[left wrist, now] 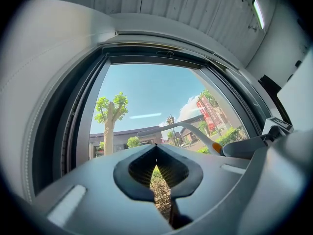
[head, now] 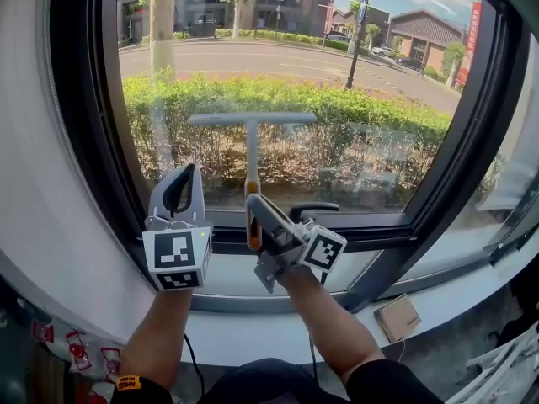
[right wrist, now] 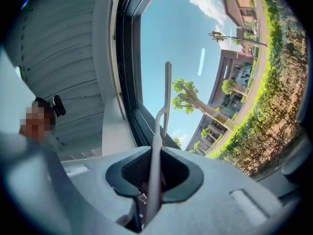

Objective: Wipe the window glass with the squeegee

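The squeegee has a pale T-shaped blade (head: pixel 253 118) lying level against the lower middle of the window glass (head: pixel 354 66). Its thin shaft runs down to an orange grip (head: pixel 252 232). My right gripper (head: pixel 256 207) is shut on that handle just above the sill; in the right gripper view the shaft (right wrist: pixel 156 151) passes between the jaws of the right gripper (right wrist: pixel 153 174) up to the blade (right wrist: pixel 167 89). My left gripper (head: pixel 179 177) stands upright left of the handle, shut and holding nothing. In the left gripper view the left gripper (left wrist: pixel 156 151) faces the pane, with the squeegee (left wrist: pixel 171 126) at its right.
A black window frame (head: pixel 84 124) borders the pane, with a black window handle (head: pixel 313 211) on the lower rail right of my right gripper. Below runs a pale sill (head: pixel 232 283). A small brown box (head: pixel 397 316) lies on the ledge at lower right.
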`<state>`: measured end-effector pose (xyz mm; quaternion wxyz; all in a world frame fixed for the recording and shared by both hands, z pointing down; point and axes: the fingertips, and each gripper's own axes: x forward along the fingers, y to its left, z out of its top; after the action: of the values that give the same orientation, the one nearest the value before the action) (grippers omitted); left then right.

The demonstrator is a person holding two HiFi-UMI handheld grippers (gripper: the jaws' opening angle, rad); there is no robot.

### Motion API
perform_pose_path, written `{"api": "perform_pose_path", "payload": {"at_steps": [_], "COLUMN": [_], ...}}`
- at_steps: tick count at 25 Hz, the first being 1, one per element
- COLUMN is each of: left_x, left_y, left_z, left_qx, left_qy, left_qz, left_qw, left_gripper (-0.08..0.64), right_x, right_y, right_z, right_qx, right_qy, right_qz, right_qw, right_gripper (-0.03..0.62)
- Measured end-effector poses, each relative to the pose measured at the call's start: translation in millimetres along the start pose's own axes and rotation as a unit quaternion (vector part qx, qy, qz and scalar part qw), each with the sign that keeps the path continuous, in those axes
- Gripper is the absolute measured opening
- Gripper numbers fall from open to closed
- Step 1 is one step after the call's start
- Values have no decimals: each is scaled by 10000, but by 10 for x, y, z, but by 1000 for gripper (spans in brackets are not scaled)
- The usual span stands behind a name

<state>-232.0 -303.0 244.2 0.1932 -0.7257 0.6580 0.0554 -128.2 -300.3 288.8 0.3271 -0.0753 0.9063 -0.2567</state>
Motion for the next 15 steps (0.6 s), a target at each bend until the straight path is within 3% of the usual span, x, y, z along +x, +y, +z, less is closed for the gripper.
{"api": "perform_pose_path", "payload": {"at_steps": [15], "left_x": [-211], "left_y": [-517], "left_z": [-960], "left_qx": [-678], "left_qy": [962], "left_qz": [-380], "left_qw": [9923], "left_gripper": [14], "right_x": [-802], "right_y": [-461], "right_z": [-637], "right_qx": [558], "right_qy": [214], "right_qz": [-888], "right_qw": [9943], "right_gripper": [47]}}
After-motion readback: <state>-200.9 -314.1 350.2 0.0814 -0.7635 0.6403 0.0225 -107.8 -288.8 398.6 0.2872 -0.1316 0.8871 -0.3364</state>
